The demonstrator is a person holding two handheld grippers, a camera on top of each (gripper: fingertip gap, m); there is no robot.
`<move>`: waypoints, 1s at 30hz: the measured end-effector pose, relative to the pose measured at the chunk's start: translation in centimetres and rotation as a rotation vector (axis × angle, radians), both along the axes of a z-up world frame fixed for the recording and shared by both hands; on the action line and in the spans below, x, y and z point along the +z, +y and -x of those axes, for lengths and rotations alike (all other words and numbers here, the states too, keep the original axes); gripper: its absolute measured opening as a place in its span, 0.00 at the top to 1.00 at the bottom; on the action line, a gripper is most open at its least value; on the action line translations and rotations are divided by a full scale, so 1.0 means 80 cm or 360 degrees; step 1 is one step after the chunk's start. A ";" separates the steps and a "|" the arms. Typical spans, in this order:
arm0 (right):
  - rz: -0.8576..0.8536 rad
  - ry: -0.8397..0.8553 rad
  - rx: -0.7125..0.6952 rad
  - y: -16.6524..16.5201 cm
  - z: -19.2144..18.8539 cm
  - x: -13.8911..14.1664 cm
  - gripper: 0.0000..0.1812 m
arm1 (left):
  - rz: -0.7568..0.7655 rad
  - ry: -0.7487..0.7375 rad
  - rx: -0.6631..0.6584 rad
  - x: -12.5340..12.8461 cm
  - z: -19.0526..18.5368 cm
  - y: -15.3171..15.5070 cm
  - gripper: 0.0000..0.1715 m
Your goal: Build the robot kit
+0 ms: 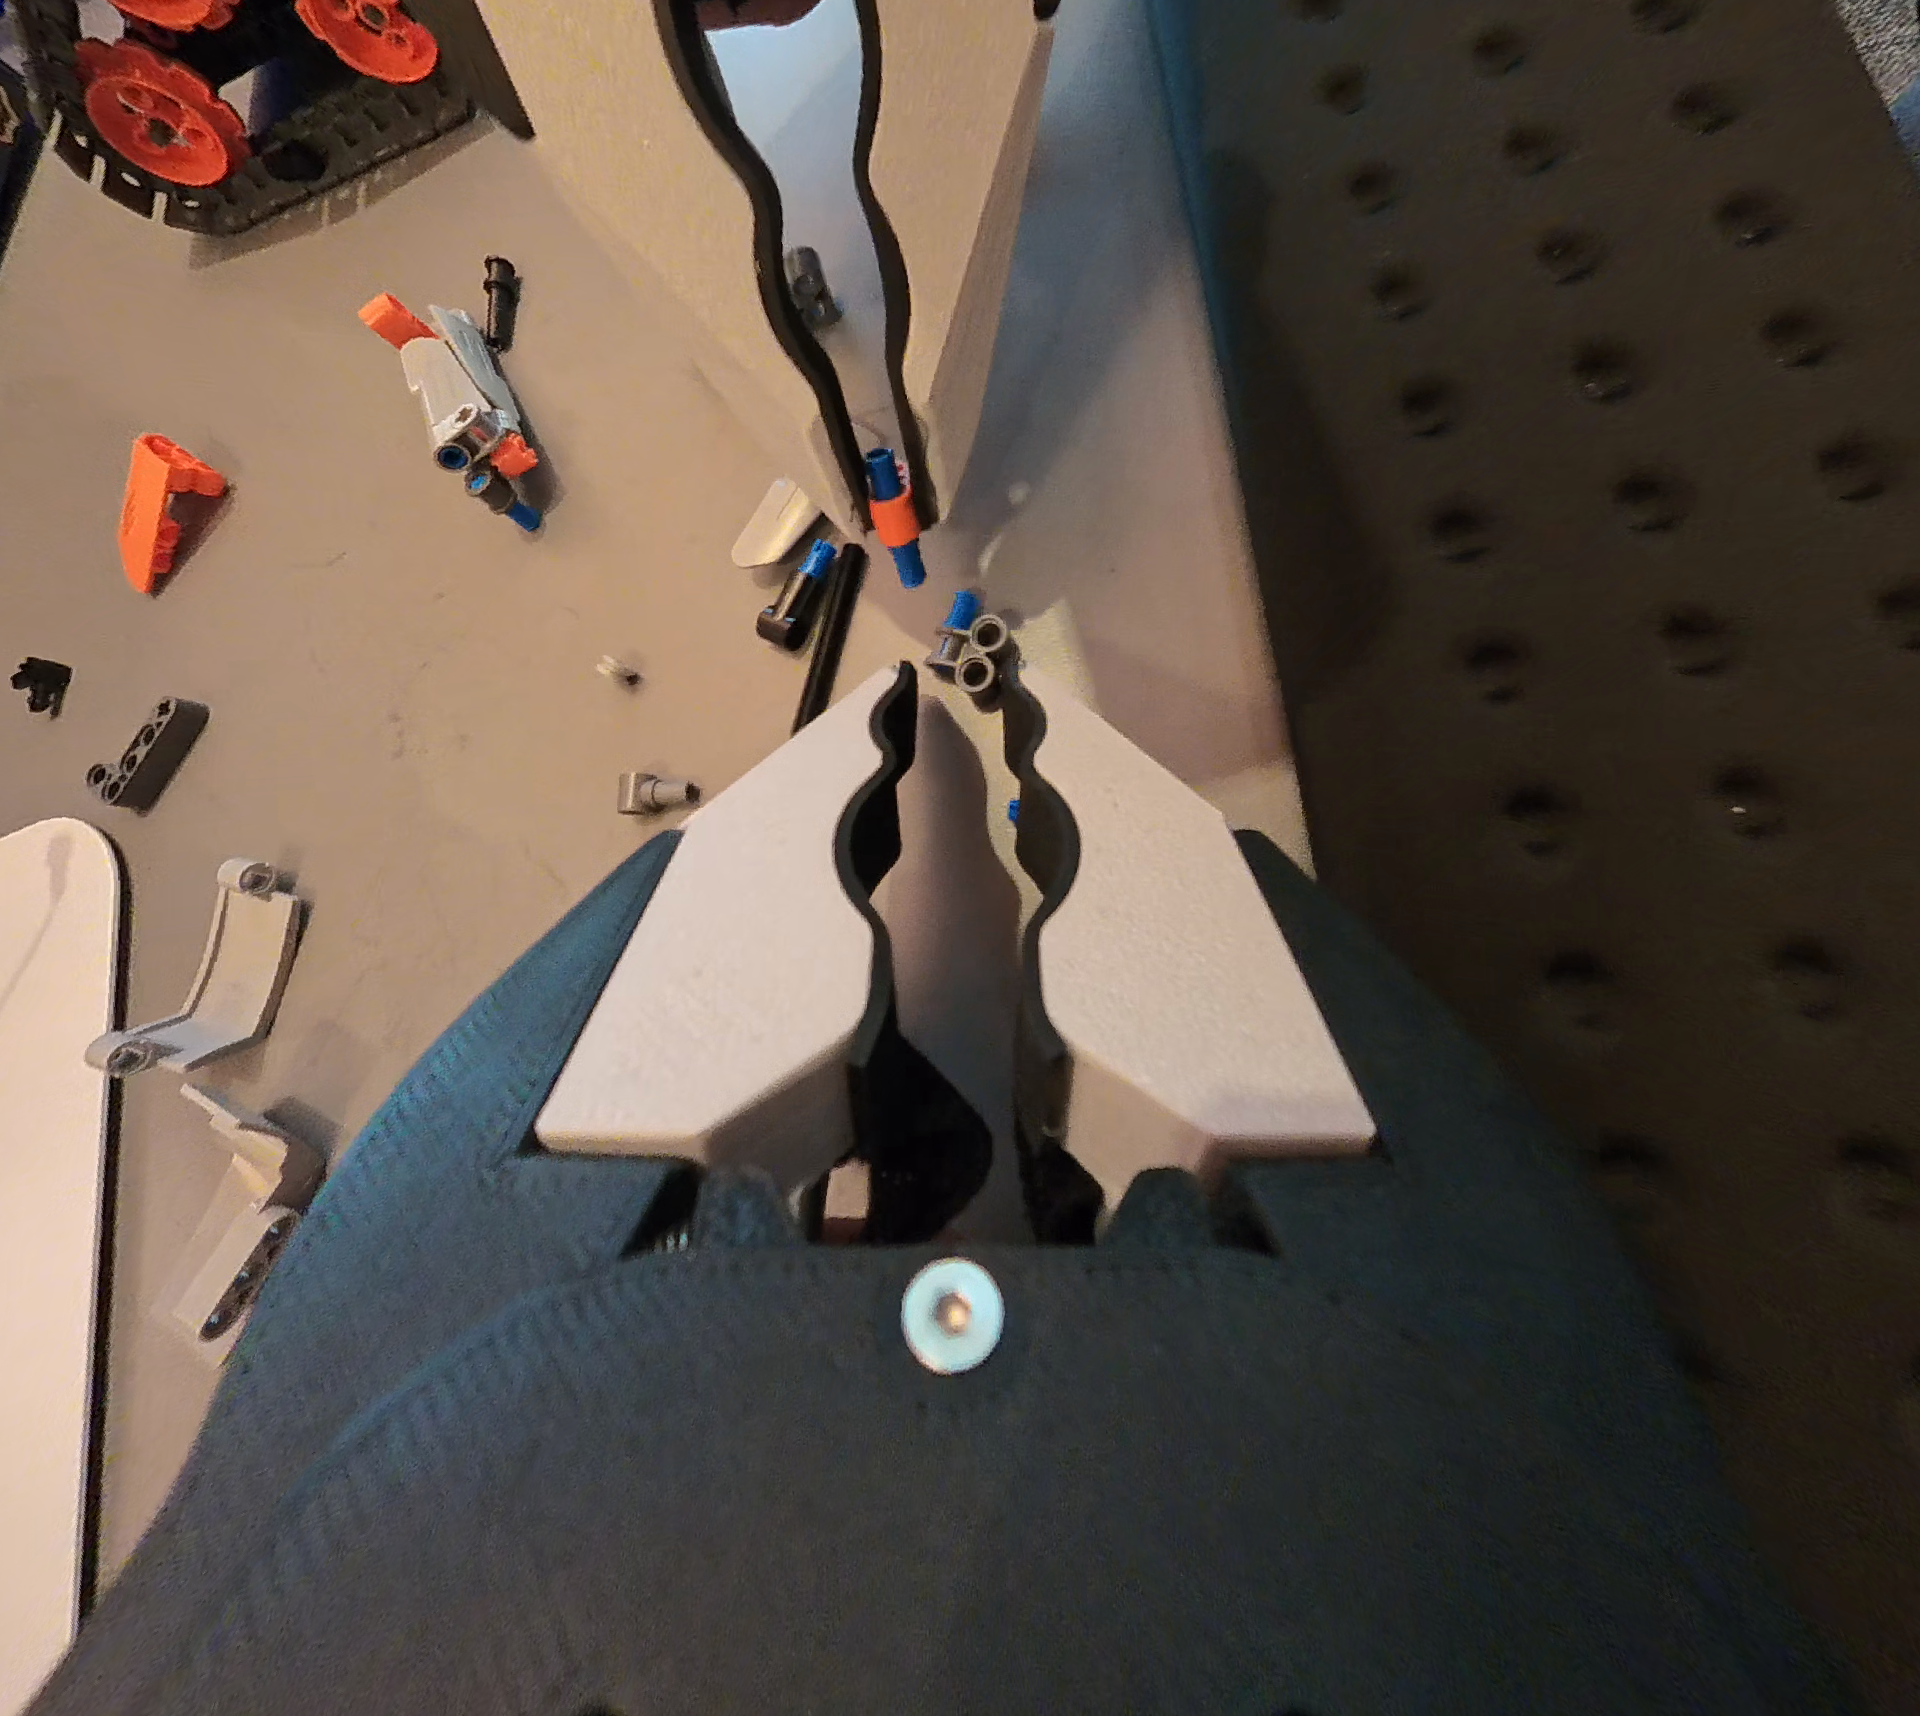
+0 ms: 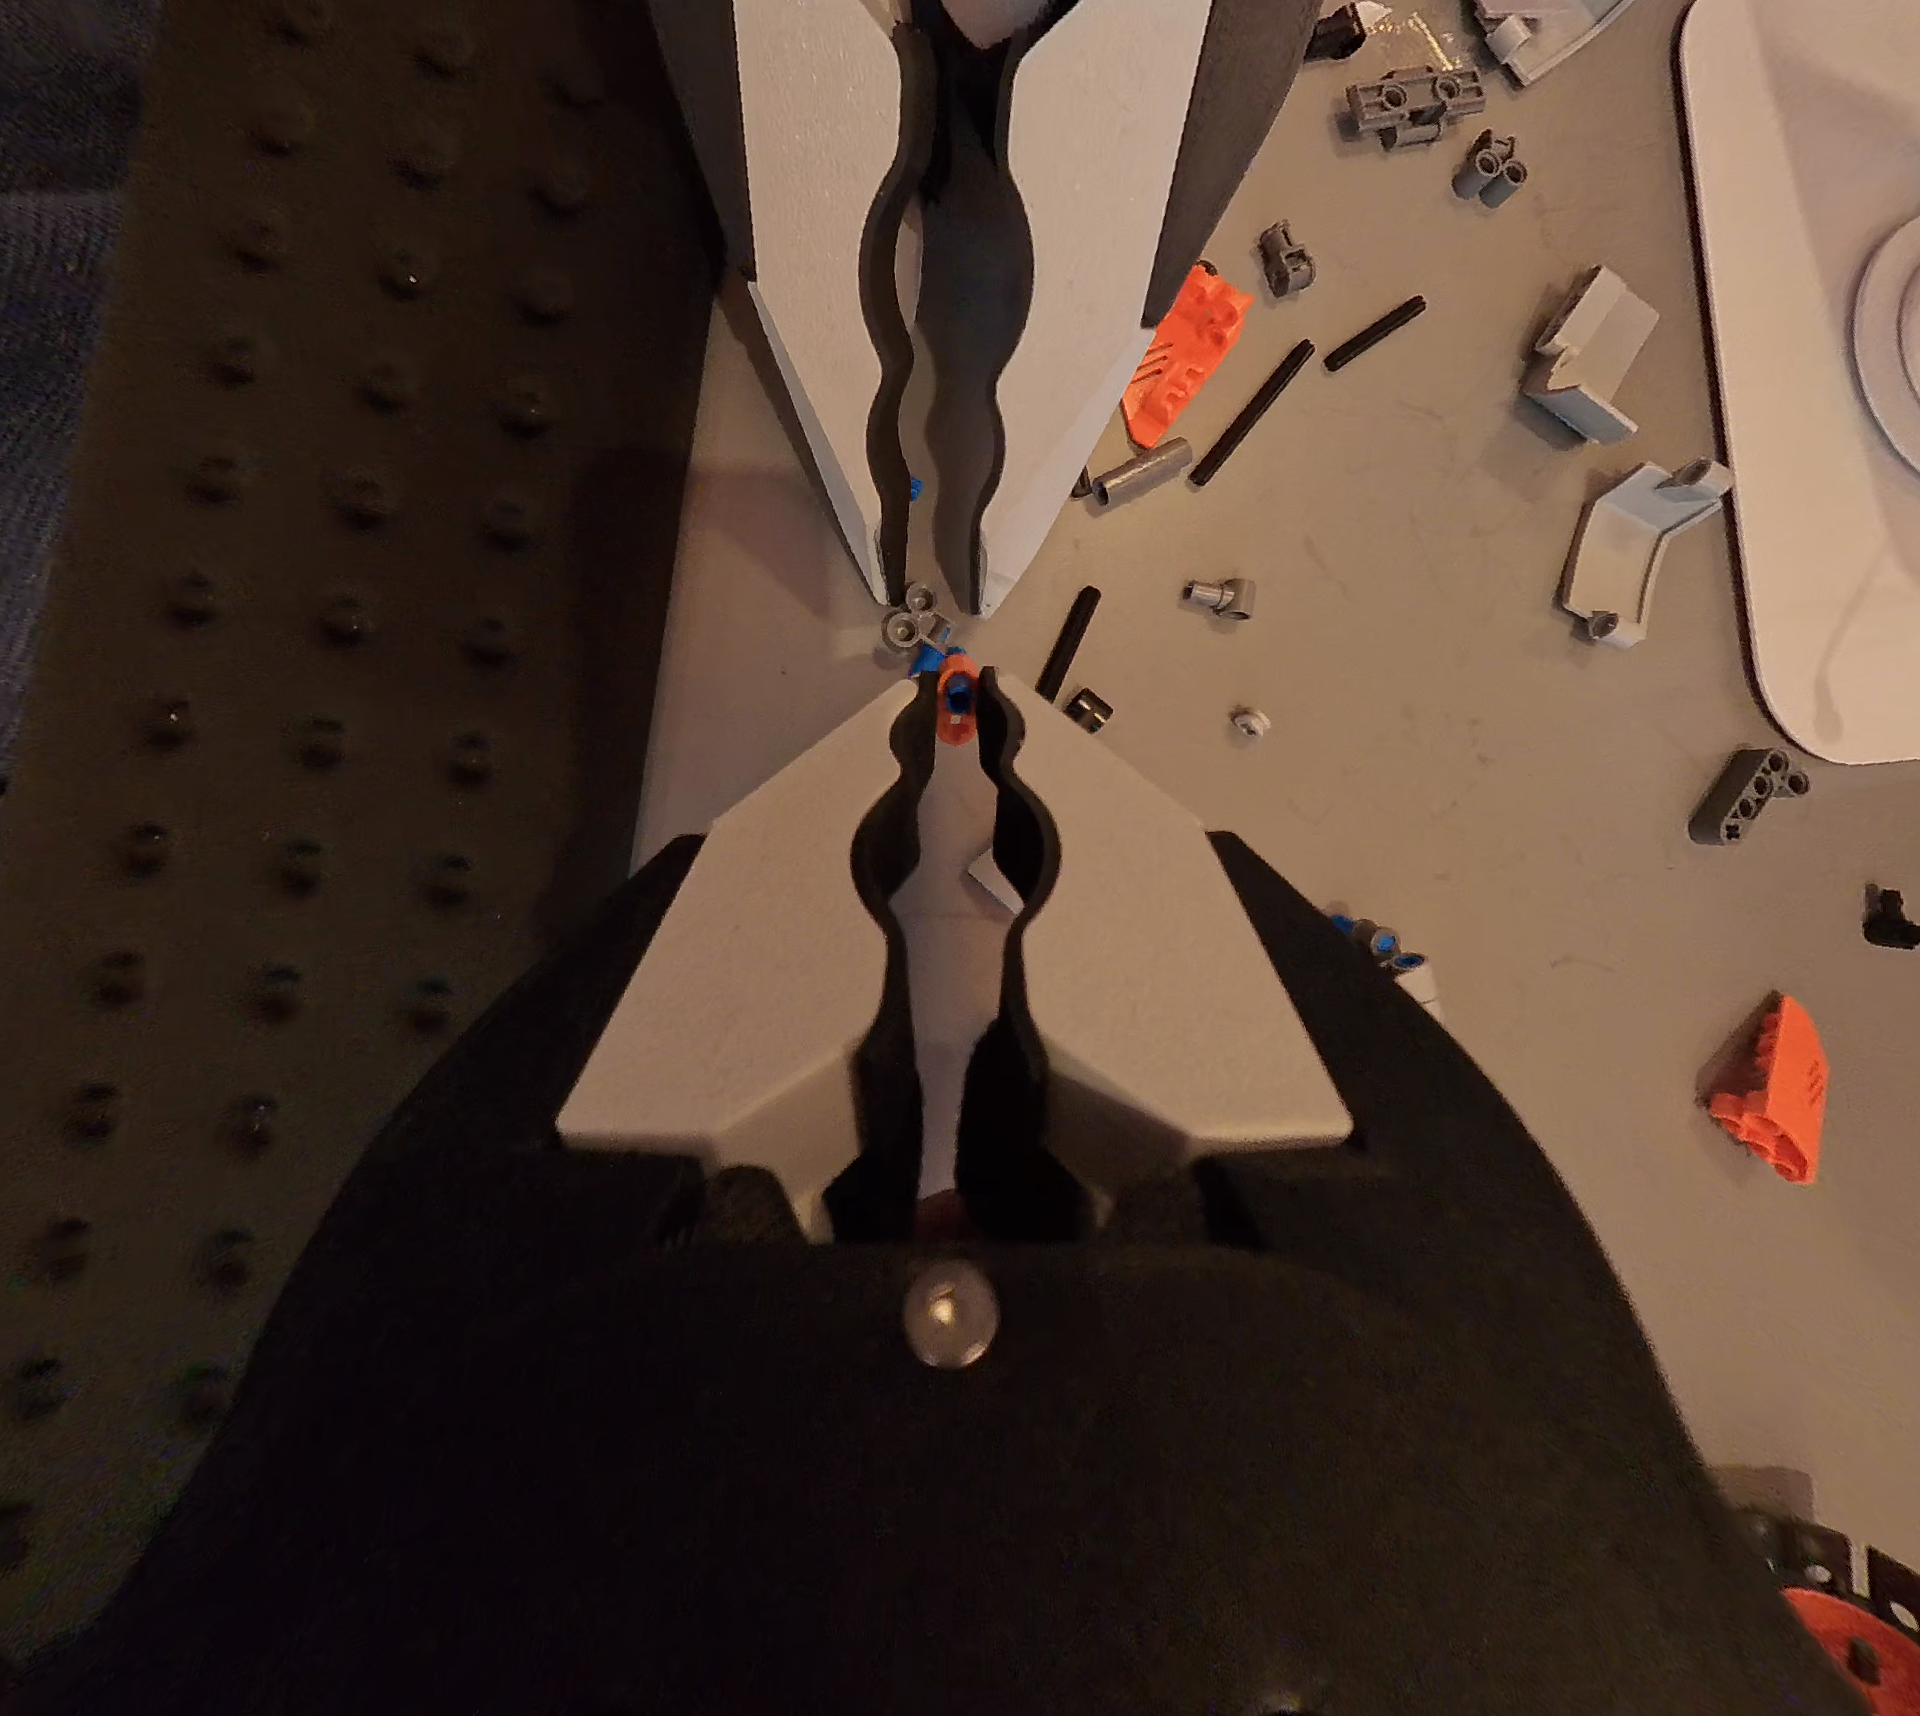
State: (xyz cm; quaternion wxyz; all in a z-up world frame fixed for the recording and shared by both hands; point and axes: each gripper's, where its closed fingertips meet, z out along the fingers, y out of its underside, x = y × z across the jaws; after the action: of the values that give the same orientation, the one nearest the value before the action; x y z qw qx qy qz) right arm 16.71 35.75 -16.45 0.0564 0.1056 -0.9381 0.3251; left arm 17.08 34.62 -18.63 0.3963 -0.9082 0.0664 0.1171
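My left gripper (image 1: pixel 961 679) is shut on a small grey double-hole connector (image 1: pixel 977 648) with a blue pin in it, held at the fingertips. My right gripper (image 1: pixel 891 518) comes in from the top of the left wrist view, shut on a blue pin with an orange bush (image 1: pixel 896 523). In the right wrist view my right gripper (image 2: pixel 954 690) pinches that orange and blue piece (image 2: pixel 954 702), and the left gripper (image 2: pixel 932 601) faces it tip to tip with the grey connector (image 2: pixel 914 619). The two pieces are very close; I cannot tell whether they touch.
A black studded mat (image 2: pixel 312 523) lies beside the grey table. A tracked model with orange wheels (image 1: pixel 208 35) stands at the far left. A white tray (image 2: pixel 1818 316), orange panels (image 2: pixel 1766 1105), grey curved panels (image 2: pixel 1631 544) and black axles (image 2: pixel 1247 409) lie scattered about. Left and right tips are no more than a few centimetres apart.
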 end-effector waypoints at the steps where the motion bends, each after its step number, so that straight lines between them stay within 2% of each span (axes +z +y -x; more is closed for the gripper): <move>1: 0.0006 -0.0004 -0.0001 0.000 0.000 0.001 0.97 | -0.0003 0.0005 0.0003 0.001 0.001 0.000 0.92; 30: 0.0008 -0.0001 -0.0094 -0.003 0.004 0.016 0.97 | -0.0029 0.0004 0.0047 0.003 0.003 -0.012 0.91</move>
State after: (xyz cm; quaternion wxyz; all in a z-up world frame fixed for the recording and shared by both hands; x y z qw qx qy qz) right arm 16.38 35.52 -15.17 0.0658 0.0777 -0.9400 0.3255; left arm 16.88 33.63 -18.43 0.4026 -0.9053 0.0523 0.1248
